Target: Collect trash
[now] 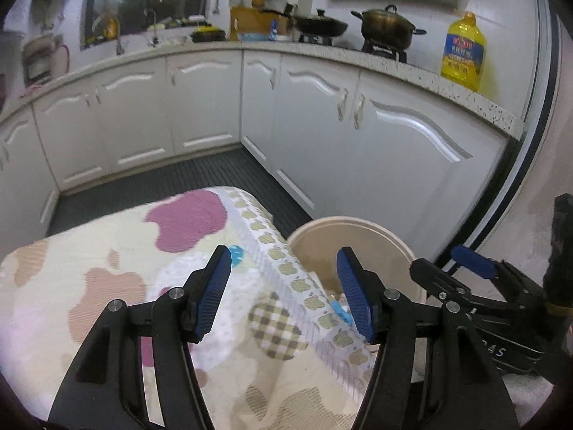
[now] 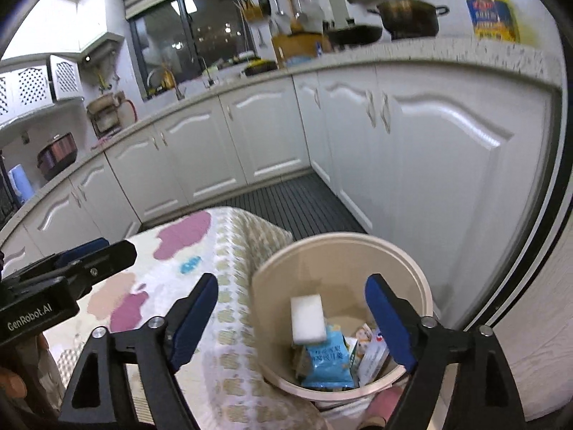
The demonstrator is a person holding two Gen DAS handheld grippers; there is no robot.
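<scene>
A beige round bin [image 2: 412, 279] stands on the floor beside a cloth-covered table [image 2: 229, 308]. Inside it lie a blue snack packet [image 2: 327, 362] and other wrappers [image 2: 372, 351]. A white sponge block [image 2: 308, 319] is in mid-air over the bin's mouth, between my right gripper's fingers but touching neither. My right gripper [image 2: 292, 317] is open above the bin. My left gripper [image 1: 284, 290] is open and empty over the table's right edge, with the bin [image 1: 358, 229] just beyond it. The right gripper's body [image 1: 476, 286] shows at the right of the left wrist view.
White kitchen cabinets [image 1: 315, 114] run in an L around a dark ribbed floor [image 1: 200, 179]. The counter holds pots [image 1: 386, 25] and a yellow oil bottle [image 1: 463, 53]. The patterned tablecloth [image 1: 143, 286] hangs over the table edge next to the bin.
</scene>
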